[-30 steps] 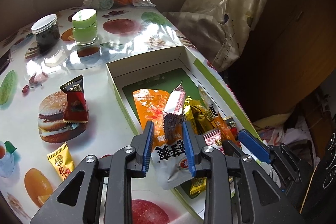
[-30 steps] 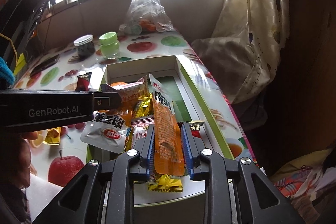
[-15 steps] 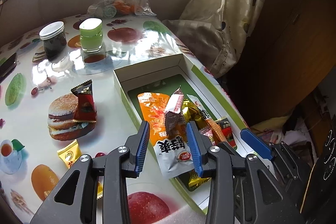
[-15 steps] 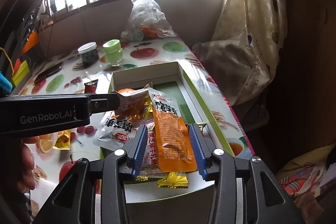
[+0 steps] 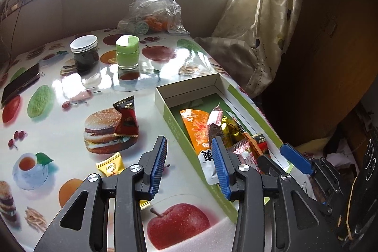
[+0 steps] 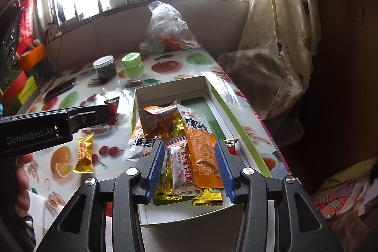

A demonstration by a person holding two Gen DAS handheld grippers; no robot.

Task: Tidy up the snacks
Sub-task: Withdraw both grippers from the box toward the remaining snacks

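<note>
An open white and green box (image 5: 173,121) (image 6: 215,96) lies on the fruit-print table and holds several snack packets. A long orange packet (image 6: 200,148) lies on top of the pile in the right wrist view. My left gripper (image 5: 189,163) is open and empty, above the box's left wall. My right gripper (image 6: 190,163) is open and empty over the box's near end, its jaws on either side of the orange packet without gripping it. A dark red packet (image 5: 126,118) and a small yellow candy (image 5: 111,167) (image 6: 83,154) lie on the table left of the box.
A dark jar with a white lid (image 5: 85,54), a green jar (image 5: 127,52), a clear plastic bag (image 5: 154,13) and a phone (image 5: 20,83) stand further back. A curtain (image 5: 255,23) hangs at the table's right edge. Coloured boxes (image 6: 21,79) sit far left.
Both grippers opened and pulled back. The left let go of its small packet and the right let go of the long orange packet; both now lie in the box.
</note>
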